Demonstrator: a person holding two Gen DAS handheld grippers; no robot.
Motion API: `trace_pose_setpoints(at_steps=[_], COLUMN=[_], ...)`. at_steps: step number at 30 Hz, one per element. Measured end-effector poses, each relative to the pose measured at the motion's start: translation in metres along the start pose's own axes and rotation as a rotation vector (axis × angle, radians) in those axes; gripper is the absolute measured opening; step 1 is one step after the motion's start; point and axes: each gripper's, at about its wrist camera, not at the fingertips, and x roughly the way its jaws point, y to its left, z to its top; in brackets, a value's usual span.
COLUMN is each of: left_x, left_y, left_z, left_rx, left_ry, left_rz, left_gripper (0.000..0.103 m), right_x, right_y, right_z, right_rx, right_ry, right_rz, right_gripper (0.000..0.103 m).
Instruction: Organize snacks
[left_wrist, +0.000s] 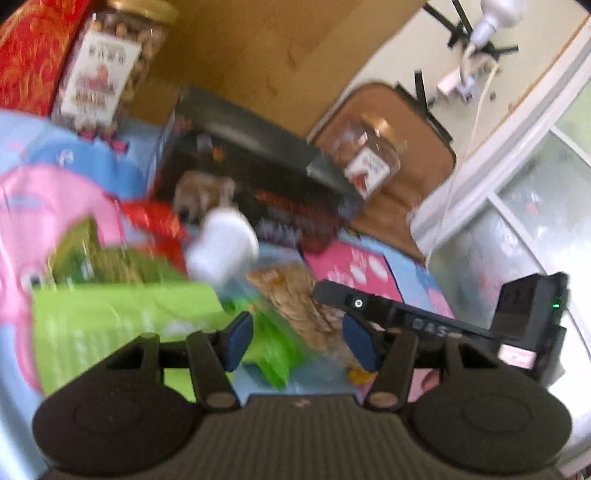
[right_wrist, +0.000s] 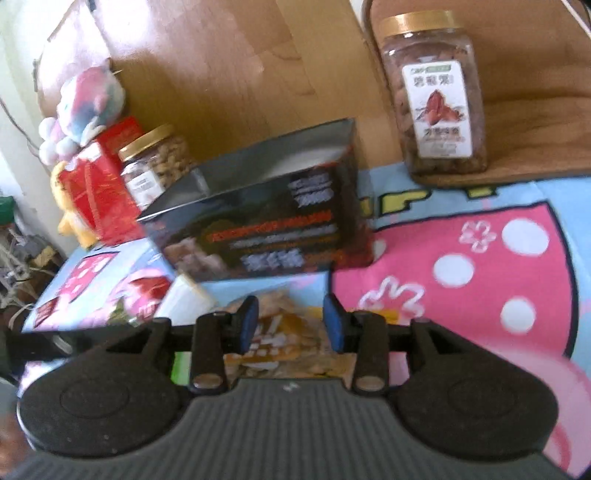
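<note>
Blue pads of the left gripper (left_wrist: 297, 338) stand partly apart over a green packet (left_wrist: 122, 317) and a clear bag of pale snacks (left_wrist: 295, 299), gripping neither. The right gripper (right_wrist: 291, 325) is likewise half open, empty, with that clear bag just below its pads; a black box (right_wrist: 266, 225) lies beyond, a jar (right_wrist: 436, 99) farther right.

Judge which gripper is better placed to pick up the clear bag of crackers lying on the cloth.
Right, probably. The right gripper has open jaws straddling the cracker bag, roughly centred. The left gripper is also open, but a green bag crowds its left pad, with the crackers off toward its right pad.
</note>
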Motion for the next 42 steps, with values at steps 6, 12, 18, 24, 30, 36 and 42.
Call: trace_pose_setpoints(at_steps=[6,12,18,24,30,36,42], left_x=[-0.023,-0.066,-0.084,-0.070,-0.071,-0.068,-0.067], left_y=[0.002,0.017,0.022,0.010,0.001,-0.001,0.002], left_z=[-0.046,-0.079,-0.075,-0.080,-0.081,-0.081,-0.071], left_rx=[0.011,-0.065,-0.087,-0.036,-0.078,-0.072,-0.097], left_ry=[0.018,0.020,-0.014,0.023,0.020,0.006,-0.011], left_rz=[-0.017,-0.080,-0.030,-0.044,-0.096,-0.073,-0.105], left_gripper=[0.059,0.058,0.074,0.063,0.062,0.056,0.046], right_x=[-0.040,-0.074,-0.087,-0.077,-0.067,-0.066,-0.068], right_y=[0.041,0.047,0.045,0.074,0.101,0.085,0.093], right_z=[-0.052,-0.096,-0.098,-0.114,-0.130,-0.120,-0.121], right_rx=[-0.108,-0.021,-0.030,-0.206,-0.391,-0.313,-0.291], right_ry=[0.017,0.050,0.000,0.012,-0.033,-0.073,-0.112], right_rz=[0.037,0.174,0.134,0.117,0.038,0.075,0.041], right_gripper=[0.039,0.041,0.070,0.083,0.081,0.069,0.061])
